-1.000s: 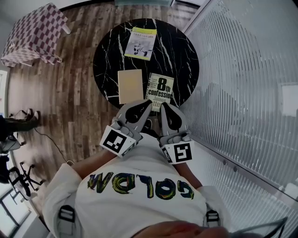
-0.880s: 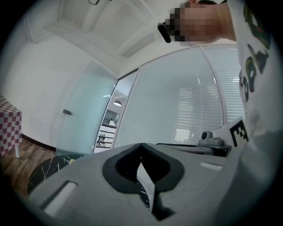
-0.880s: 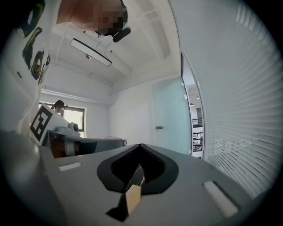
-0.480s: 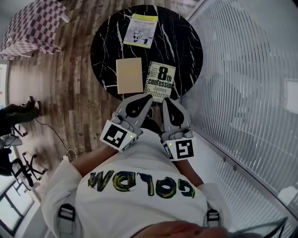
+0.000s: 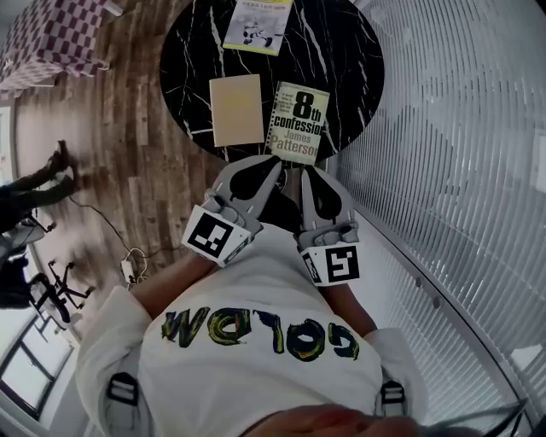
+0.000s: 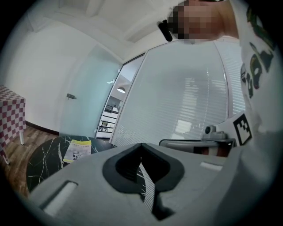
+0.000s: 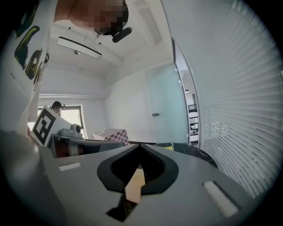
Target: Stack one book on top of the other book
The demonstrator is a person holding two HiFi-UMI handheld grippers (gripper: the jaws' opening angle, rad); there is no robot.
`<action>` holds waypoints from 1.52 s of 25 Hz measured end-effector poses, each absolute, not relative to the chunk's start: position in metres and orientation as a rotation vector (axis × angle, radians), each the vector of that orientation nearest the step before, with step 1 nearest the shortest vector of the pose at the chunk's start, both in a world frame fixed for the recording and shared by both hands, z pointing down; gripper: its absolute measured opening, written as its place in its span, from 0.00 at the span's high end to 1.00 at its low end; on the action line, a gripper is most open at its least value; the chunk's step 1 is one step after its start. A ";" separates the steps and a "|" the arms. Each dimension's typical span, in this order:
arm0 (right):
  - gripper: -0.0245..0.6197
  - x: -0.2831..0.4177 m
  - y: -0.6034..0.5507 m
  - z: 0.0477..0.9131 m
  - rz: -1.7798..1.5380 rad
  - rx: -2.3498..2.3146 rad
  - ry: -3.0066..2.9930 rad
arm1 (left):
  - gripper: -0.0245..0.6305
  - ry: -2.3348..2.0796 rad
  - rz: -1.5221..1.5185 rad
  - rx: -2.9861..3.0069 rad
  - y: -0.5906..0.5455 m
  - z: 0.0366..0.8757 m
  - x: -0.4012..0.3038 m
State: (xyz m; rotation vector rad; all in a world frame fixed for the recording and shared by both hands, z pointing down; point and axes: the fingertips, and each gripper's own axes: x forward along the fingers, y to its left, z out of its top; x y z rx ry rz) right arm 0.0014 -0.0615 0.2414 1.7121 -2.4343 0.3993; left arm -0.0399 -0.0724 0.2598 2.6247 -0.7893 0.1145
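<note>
Facing "8th confession James Patterson" book (image 5: 297,122) and seemingly blank tan book (image 5: 237,109), left tongs (image 5: 271,166) and right tongs (image 5: 309,175) clenched empty.

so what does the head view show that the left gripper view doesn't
Only the head view: the plain tan book and the 8th confession book, side by side at the near edge. Only the left gripper view: a glass door and the ceiling. Both: the black marble table, the yellow-green booklet at its far side, the slatted wall, the checked cloth.
</note>
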 end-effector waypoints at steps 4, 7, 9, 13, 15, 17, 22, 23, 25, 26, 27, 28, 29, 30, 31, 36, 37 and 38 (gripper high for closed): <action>0.96 0.005 -0.067 0.243 0.392 1.714 -2.434 | 0.96 -0.776 0.128 2.635 -0.076 0.263 -0.037; 0.96 0.010 -0.069 0.249 0.412 1.718 -2.424 | 0.96 -0.766 0.140 2.643 -0.080 0.267 -0.035; 0.96 0.014 -0.071 0.257 0.440 1.719 -2.412 | 0.95 -0.762 0.154 2.641 -0.081 0.273 -0.034; 0.95 0.019 -0.076 0.274 0.506 1.705 -2.406 | 0.94 -0.747 0.199 2.611 -0.089 0.293 -0.034; 0.95 0.022 -0.077 0.281 0.527 1.700 -2.390 | 0.93 -0.744 0.217 2.601 -0.092 0.301 -0.035; 0.91 0.025 -0.077 0.289 0.555 1.691 -2.371 | 0.93 -0.744 0.236 2.593 -0.095 0.308 -0.035; 0.90 0.036 -0.074 0.324 0.620 1.685 -2.318 | 0.90 -0.738 0.295 2.538 -0.096 0.344 -0.034; 0.90 0.038 -0.074 0.332 0.632 1.685 -2.305 | 0.89 -0.733 0.313 2.526 -0.095 0.353 -0.034; 0.88 0.043 -0.073 0.347 0.658 1.681 -2.280 | 0.87 -0.719 0.352 2.501 -0.091 0.371 -0.031; 0.88 0.047 -0.074 0.355 0.672 1.680 -2.266 | 0.85 -0.714 0.369 2.489 -0.089 0.380 -0.030; 0.87 0.050 -0.074 0.363 0.688 1.681 -2.253 | 0.84 -0.711 0.384 2.475 -0.087 0.388 -0.029; 0.85 0.054 -0.074 0.370 0.705 1.684 -2.239 | 0.83 -0.708 0.397 2.460 -0.085 0.396 -0.029; 0.85 0.057 -0.074 0.377 0.720 1.687 -2.225 | 0.82 -0.707 0.408 2.443 -0.084 0.405 -0.029; 0.83 0.061 -0.074 0.385 0.735 1.688 -2.212 | 0.82 -0.707 0.418 2.426 -0.083 0.413 -0.029; 0.82 0.064 -0.073 0.393 0.750 1.686 -2.198 | 0.81 -0.709 0.431 2.409 -0.082 0.422 -0.030; 0.77 0.075 -0.070 0.436 0.840 1.674 -2.145 | 0.77 -0.726 0.530 2.317 -0.082 0.470 -0.037; 0.76 0.076 -0.069 0.445 0.855 1.670 -2.136 | 0.76 -0.727 0.545 2.298 -0.082 0.479 -0.038; 0.75 0.077 -0.067 0.453 0.872 1.664 -2.129 | 0.75 -0.727 0.555 2.278 -0.082 0.489 -0.038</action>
